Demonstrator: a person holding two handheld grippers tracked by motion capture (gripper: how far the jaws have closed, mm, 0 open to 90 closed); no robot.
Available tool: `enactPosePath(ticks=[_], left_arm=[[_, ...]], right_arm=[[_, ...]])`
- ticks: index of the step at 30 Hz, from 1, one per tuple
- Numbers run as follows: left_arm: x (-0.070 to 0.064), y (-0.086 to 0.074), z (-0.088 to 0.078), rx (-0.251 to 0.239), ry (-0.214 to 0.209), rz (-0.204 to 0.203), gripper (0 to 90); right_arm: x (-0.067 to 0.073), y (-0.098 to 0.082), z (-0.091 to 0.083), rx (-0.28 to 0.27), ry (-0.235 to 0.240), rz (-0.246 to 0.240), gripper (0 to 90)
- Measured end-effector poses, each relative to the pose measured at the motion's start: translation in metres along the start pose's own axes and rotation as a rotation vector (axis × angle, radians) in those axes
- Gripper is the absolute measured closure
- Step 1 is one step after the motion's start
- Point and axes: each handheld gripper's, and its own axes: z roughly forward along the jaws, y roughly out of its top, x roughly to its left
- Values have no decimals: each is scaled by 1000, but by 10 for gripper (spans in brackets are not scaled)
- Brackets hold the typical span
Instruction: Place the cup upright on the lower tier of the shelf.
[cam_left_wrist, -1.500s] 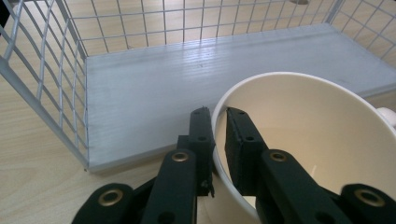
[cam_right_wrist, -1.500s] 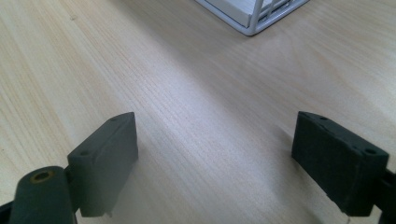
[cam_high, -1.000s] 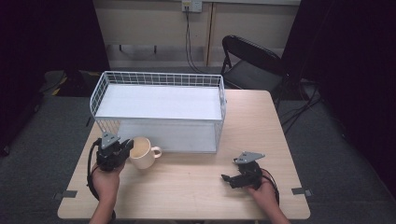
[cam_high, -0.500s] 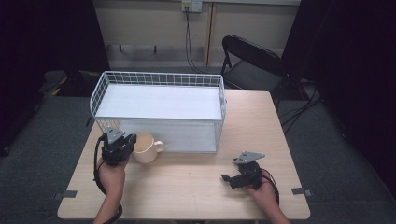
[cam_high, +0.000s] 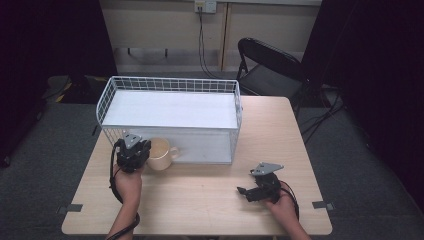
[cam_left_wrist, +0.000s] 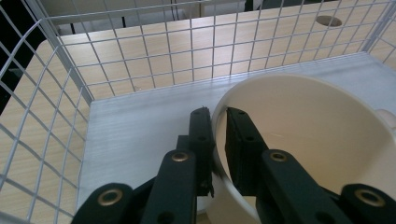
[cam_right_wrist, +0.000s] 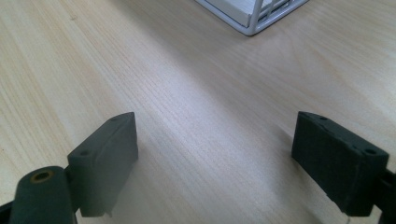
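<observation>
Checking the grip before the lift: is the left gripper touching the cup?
Touching. In the left gripper view, the left gripper has its jaws pinching the cup rim, one inside, one outside.

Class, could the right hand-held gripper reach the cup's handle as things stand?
Probably yes: the right hand-held gripper rests open on bare table, and the handle sticks out toward it from the cup, which the left hand-held gripper grips.

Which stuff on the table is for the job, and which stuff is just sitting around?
For the job:
- cream ceramic mug, its rim pinched by the left gripper
- white wire basket just behind the mug

Just sitting around:
- right gripper, jaws open, resting on the light wooden table
- black folding chair behind the table
</observation>
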Motion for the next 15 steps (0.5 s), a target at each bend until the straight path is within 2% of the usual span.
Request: enactPosePath(ticks=[15], left_arm=[[0,4,9,-2,30,-18,810]], right_arm=[[0,0,0,-1,-2,0,139]])
